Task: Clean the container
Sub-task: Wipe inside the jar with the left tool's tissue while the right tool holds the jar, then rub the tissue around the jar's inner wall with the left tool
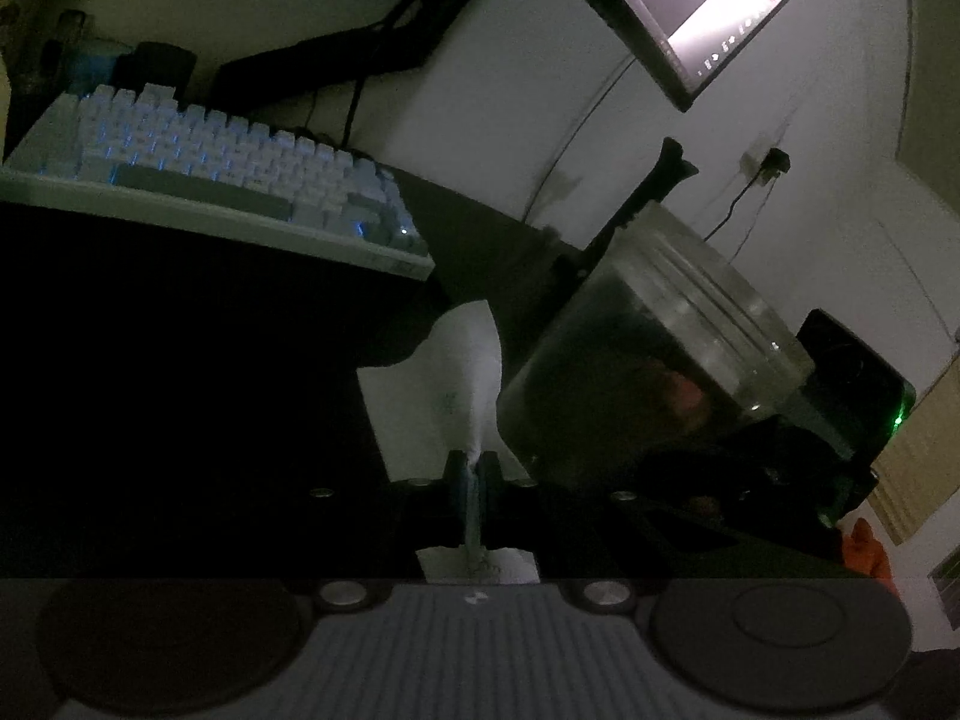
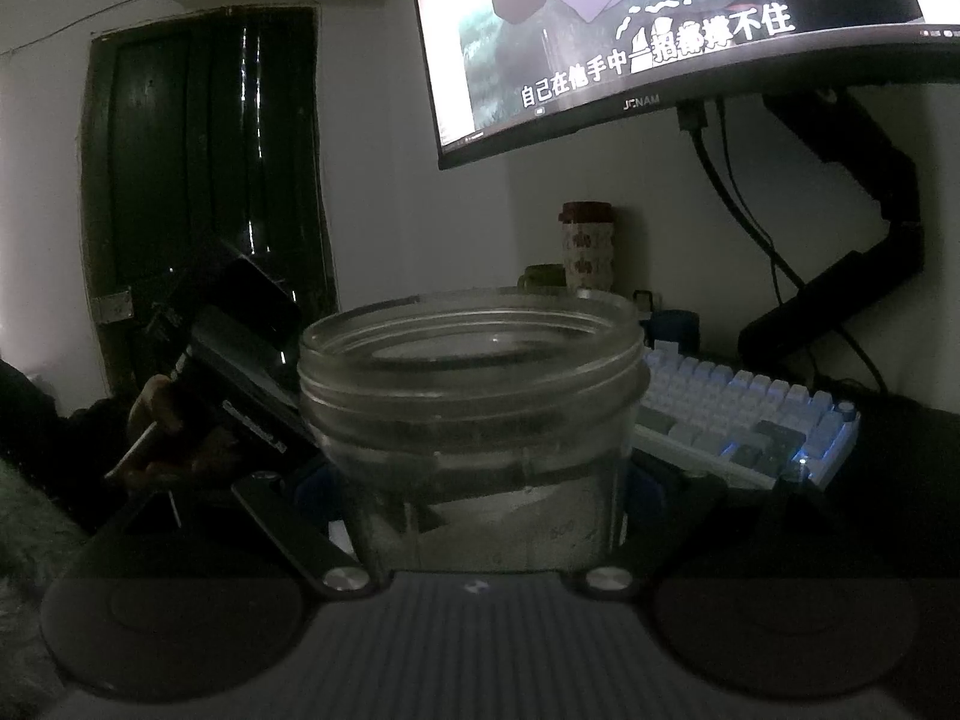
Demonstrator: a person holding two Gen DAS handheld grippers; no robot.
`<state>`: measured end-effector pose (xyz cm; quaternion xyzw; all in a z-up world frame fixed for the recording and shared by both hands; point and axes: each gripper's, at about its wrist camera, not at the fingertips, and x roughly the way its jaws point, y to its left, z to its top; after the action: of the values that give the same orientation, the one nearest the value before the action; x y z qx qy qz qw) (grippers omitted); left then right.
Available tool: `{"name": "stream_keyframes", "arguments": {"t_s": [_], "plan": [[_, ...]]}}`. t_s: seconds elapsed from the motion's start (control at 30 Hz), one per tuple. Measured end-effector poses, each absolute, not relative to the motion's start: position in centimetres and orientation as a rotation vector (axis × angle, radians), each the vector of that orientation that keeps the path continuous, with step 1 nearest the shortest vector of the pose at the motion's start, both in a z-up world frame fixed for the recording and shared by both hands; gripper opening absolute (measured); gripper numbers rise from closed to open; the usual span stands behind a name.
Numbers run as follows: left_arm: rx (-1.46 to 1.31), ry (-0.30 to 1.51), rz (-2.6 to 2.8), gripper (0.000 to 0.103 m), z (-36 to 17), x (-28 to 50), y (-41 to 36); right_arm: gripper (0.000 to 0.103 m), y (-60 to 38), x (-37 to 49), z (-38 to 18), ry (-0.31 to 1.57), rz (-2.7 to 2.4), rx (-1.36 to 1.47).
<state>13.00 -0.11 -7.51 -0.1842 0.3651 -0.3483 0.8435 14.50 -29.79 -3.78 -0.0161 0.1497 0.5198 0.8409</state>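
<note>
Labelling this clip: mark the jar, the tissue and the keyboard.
jar (image 2: 474, 360): right wrist view, threaded neck below the open rim.
tissue (image 1: 474, 372): left wrist view, white fold above the closed fingertips.
keyboard (image 1: 240, 162): left wrist view, middle rows of backlit keys.

Dim room, lit mostly by a glowing monitor.
Pale walls, dark door at left, backlit white keyboard on a dark desk.
</note>
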Motion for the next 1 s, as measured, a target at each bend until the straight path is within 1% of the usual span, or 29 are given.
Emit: {"name": "stream_keyframes", "arguments": {"t_s": [0.37,0.6,0.8,0.9,1.0], "plan": [[-0.425,0.716,-0.782,0.003,-4.9,11.9,0.8,0.093,-29.7,14.4,-3.9,0.328,1.095,-0.035],[-0.401,0.744,-0.755,0.003,-6.0,12.3,0.2,0.094,-29.4,14.4,-4.0,0.336,1.088,-0.042],[-0.42,0.761,-0.747,0.003,-7.1,13.1,0.4,0.098,-28.4,14.7,-4.5,0.384,1.076,-0.06],[-0.417,0.772,-0.743,0.003,-7.2,13.2,0.2,0.098,-28.6,14.9,-4.6,0.391,1.079,-0.011],[-0.419,0.774,-0.735,0.003,-7.2,13.3,0.2,0.099,-28.4,15.0,-4.6,0.406,1.069,-0.024]]}}
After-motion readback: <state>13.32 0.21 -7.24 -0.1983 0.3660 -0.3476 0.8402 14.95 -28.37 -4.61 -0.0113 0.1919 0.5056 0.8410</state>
